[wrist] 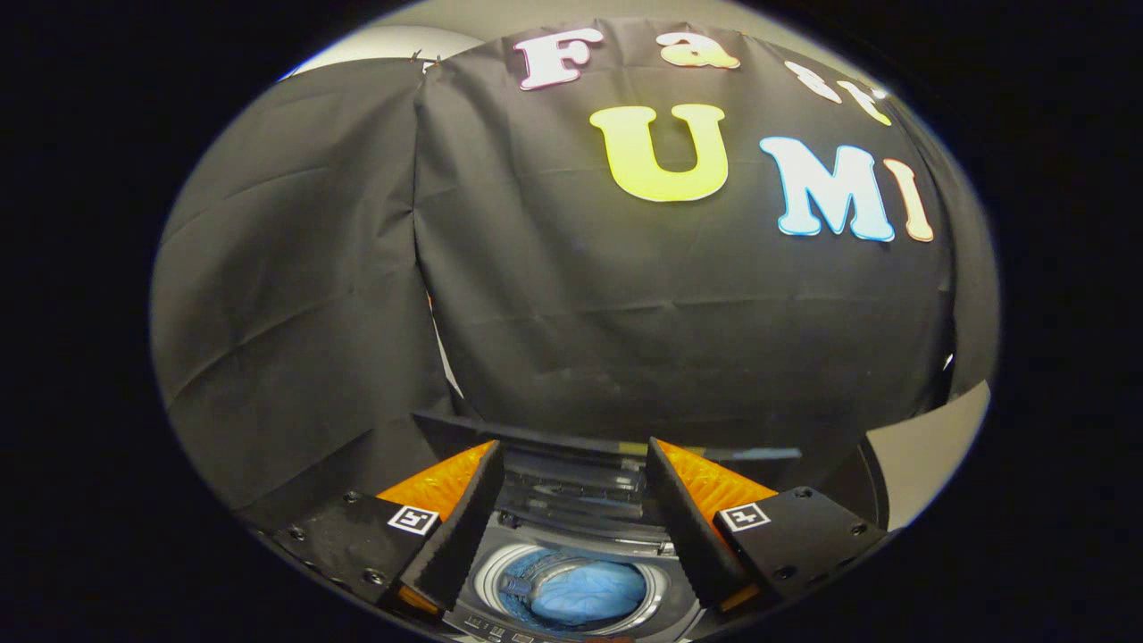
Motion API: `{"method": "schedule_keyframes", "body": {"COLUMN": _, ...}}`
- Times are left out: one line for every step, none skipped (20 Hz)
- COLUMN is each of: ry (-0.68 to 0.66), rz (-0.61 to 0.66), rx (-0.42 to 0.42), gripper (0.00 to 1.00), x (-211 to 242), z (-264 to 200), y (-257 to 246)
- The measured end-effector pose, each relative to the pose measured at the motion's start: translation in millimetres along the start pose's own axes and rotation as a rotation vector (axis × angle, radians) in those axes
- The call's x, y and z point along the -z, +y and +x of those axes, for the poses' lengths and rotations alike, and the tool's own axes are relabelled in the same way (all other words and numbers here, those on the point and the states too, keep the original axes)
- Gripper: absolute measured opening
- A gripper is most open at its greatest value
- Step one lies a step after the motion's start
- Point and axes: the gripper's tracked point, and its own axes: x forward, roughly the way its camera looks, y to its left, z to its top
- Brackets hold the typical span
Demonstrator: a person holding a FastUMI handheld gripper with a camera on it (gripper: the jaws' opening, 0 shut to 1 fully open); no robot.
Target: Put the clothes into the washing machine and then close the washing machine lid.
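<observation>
Clothes (585,594) blue, in washing machine (571,536) drum | lid (554,446) seemingly up | gripper (571,455) fingers apart, empty

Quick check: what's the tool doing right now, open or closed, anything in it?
Tool: open, holding nothing; its fingers are spread above the washing machine, whose lid stands raised, with the blue clothes lying in the drum below.

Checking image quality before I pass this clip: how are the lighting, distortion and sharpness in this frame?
Gripper view: strong fisheye bending, the cloth wall bulging outward; lighting dim and even, no glare. The open gripper looks sharp, nothing between its fingers. The washing machine below is readable, the blue clothes in its drum slightly soft, the raised lid dark against the wall.
</observation>
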Motion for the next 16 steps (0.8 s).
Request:
{"method": "schedule_keyframes", "body": {"ry": -0.005, "rz": 0.003, "rx": 0.003, "gripper": 0.98, "x": -6.2, "z": 4.0, "y": -3.0}}
{"method": "schedule_keyframes", "body": {"ry": -0.005, "rz": 0.011, "rx": 0.004, "gripper": 0.98, "x": -12.5, "z": 7.6, "y": -9.0}}
{"method": "schedule_keyframes", "body": {"ry": -0.006, "rz": 0.022, "rx": 0.007, "gripper": 0.98, "x": -15.5, "z": 11.3, "y": -9.8}}
{"method": "schedule_keyframes", "body": {"ry": -0.005, "rz": 0.034, "rx": 0.009, "gripper": 0.98, "x": -21.4, "z": 17.2, "y": -12.1}}
{"method": "schedule_keyframes", "body": {"ry": 0.003, "rz": 0.047, "rx": 0.013, "gripper": 0.98, "x": -26.4, "z": 24.4, "y": -15.5}}
{"method": "schedule_keyframes", "body": {"ry": 0.014, "rz": 0.064, "rx": 0.013, "gripper": 0.98, "x": -29.5, "z": 32.5, "y": -17.7}}
{"method": "schedule_keyframes", "body": {"ry": 0.027, "rz": 0.083, "rx": 0.011, "gripper": 0.98, "x": -33.9, "z": 41.6, "y": -19.7}}
{"method": "schedule_keyframes", "body": {"ry": 0.043, "rz": 0.099, "rx": 0.013, "gripper": 0.98, "x": -35.3, "z": 50.6, "y": -21.4}}
{"method": "schedule_keyframes", "body": {"ry": 0.06, "rz": 0.114, "rx": 0.015, "gripper": 0.98, "x": -34.4, "z": 58.1, "y": -22.0}}
{"method": "schedule_keyframes", "body": {"ry": 0.076, "rz": 0.124, "rx": 0.022, "gripper": 0.98, "x": -32.7, "z": 66.5, "y": -23.3}}
{"method": "schedule_keyframes", "body": {"ry": 0.093, "rz": 0.134, "rx": 0.029, "gripper": 0.98, "x": -31.0, "z": 73.3, "y": -23.8}}
{"method": "schedule_keyframes", "body": {"ry": 0.116, "rz": 0.142, "rx": 0.032, "gripper": 0.98, "x": -26.8, "z": 81.0, "y": -23.9}}
{"method": "schedule_keyframes", "body": {"ry": 0.141, "rz": 0.149, "rx": 0.032, "gripper": 0.98, "x": -20.6, "z": 86.8, "y": -22.9}}
{"method": "schedule_keyframes", "body": {"ry": 0.165, "rz": 0.149, "rx": 0.033, "gripper": 0.98, "x": -15.0, "z": 92.2, "y": -22.0}}
{"method": "schedule_keyframes", "body": {"ry": 0.182, "rz": 0.143, "rx": 0.034, "gripper": 0.98, "x": -7.9, "z": 98.1, "y": -21.4}}
{"method": "schedule_keyframes", "body": {"ry": 0.198, "rz": 0.136, "rx": 0.032, "gripper": 0.98, "x": -3.2, "z": 101.1, "y": -19.9}}
